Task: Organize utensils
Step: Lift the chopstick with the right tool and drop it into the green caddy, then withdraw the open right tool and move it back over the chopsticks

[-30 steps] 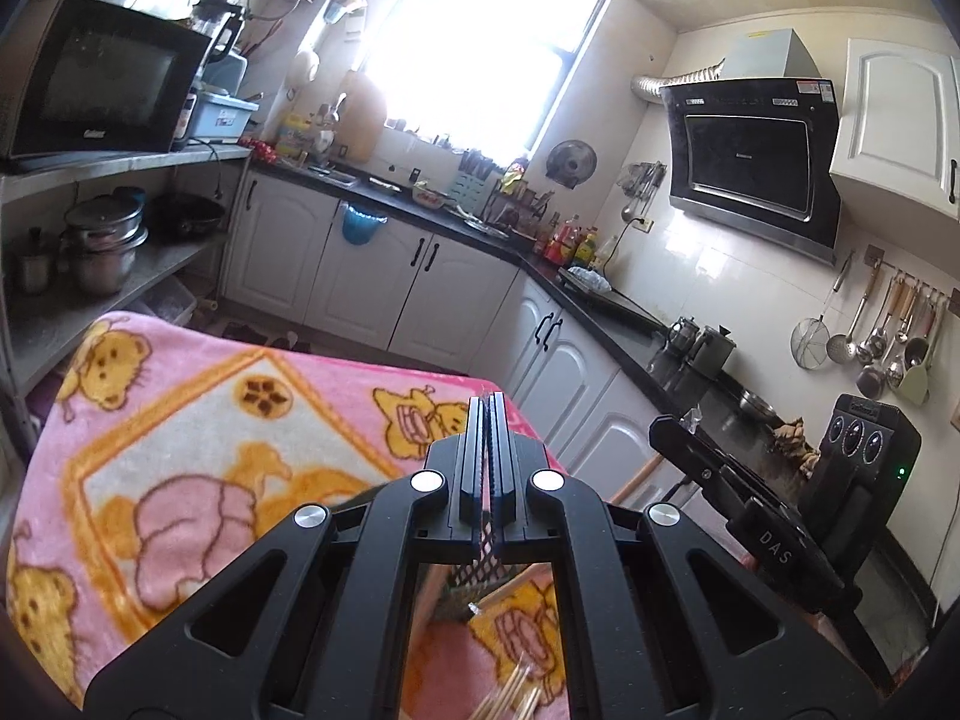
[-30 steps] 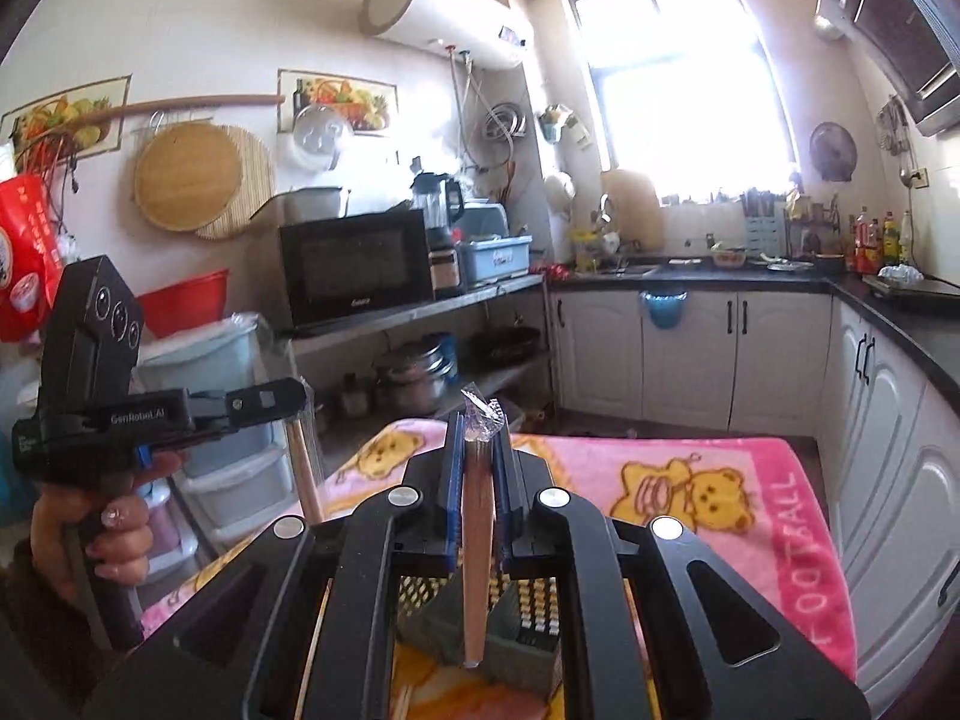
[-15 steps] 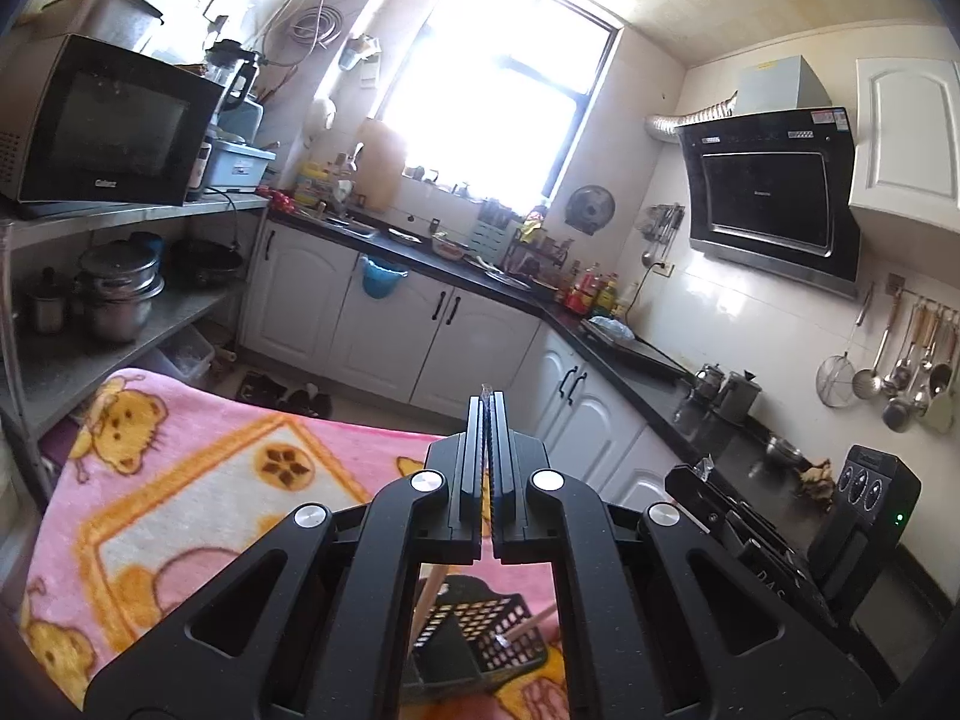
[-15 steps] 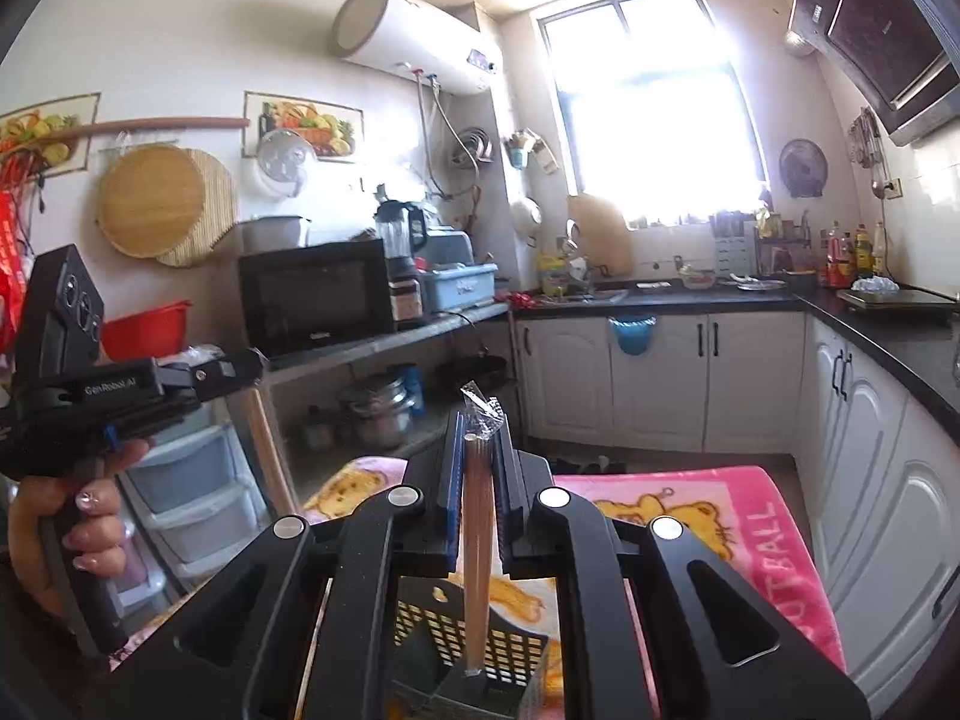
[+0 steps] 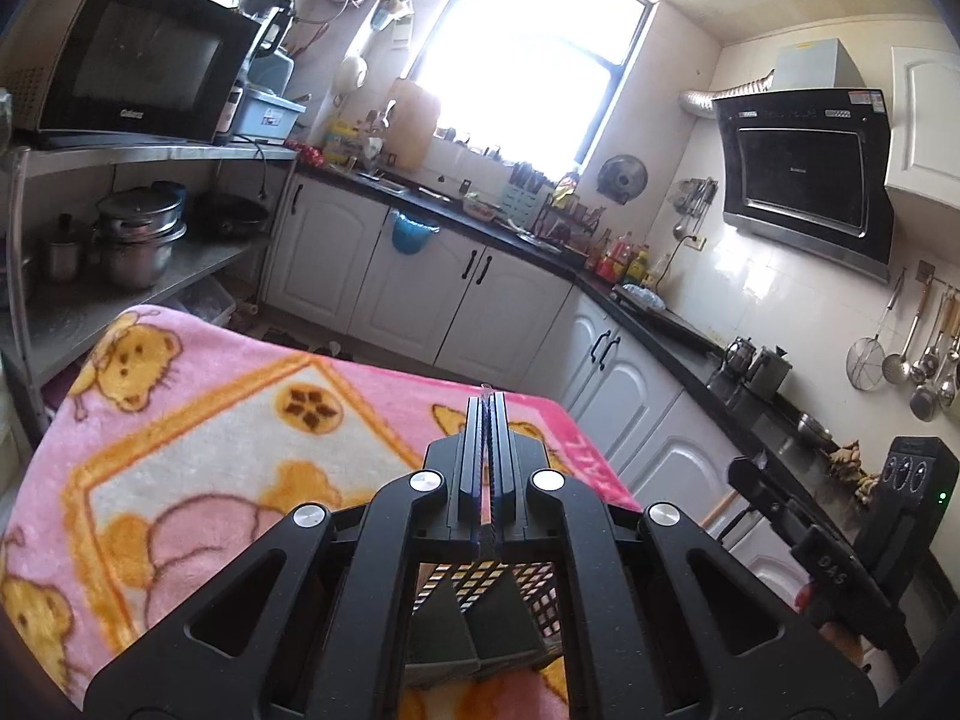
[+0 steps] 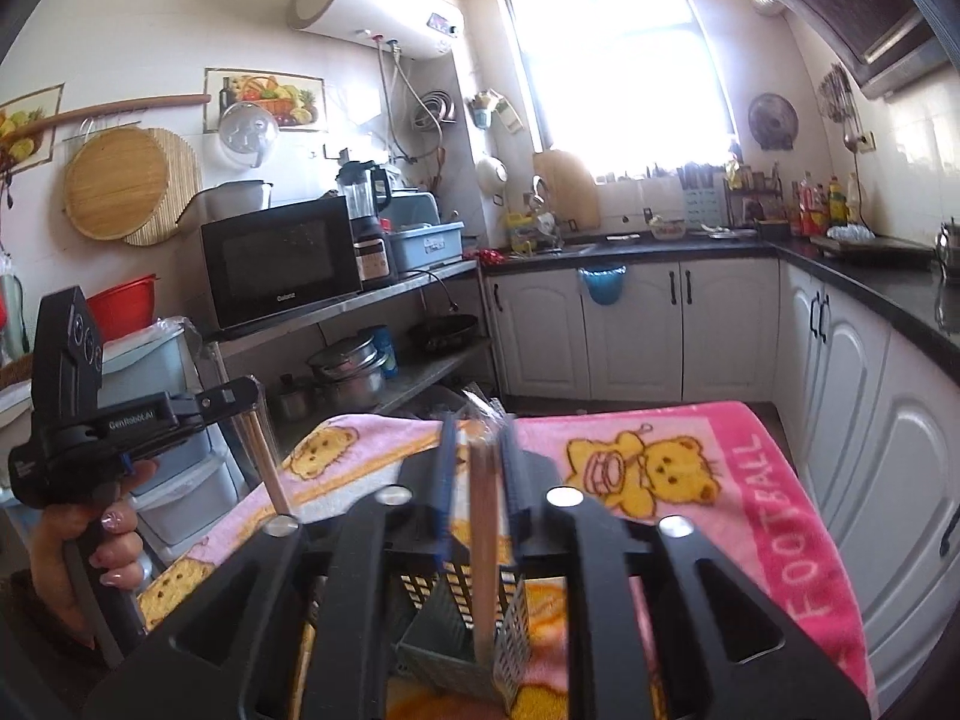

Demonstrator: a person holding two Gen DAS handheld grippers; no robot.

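Right gripper [image 6: 477,468], lower centre of the right wrist view: jaws have just been opening, with a wrapped pair of wooden chopsticks [image 6: 482,546] standing upright between them; pads look clear of the sticks, so judged released. Lower end of the sticks sits inside the utensil basket [image 6: 465,645] at the bottom of the frame — this pair looks delivered.

Left gripper [image 6: 237,391], at the left edge of that view, is clamped on a second pair of chopsticks [image 6: 264,456], which hangs down above the blanket and is not yet in the basket. Remaining: drop that pair in.

Materials: basket is grey-green perforated plastic with a square grid wall and inner dividers; sticks are slim, pale wood in a crinkly clear sleeve; blanket [image 6: 774,510] is soft pink fleece with bear print — may let the basket shift
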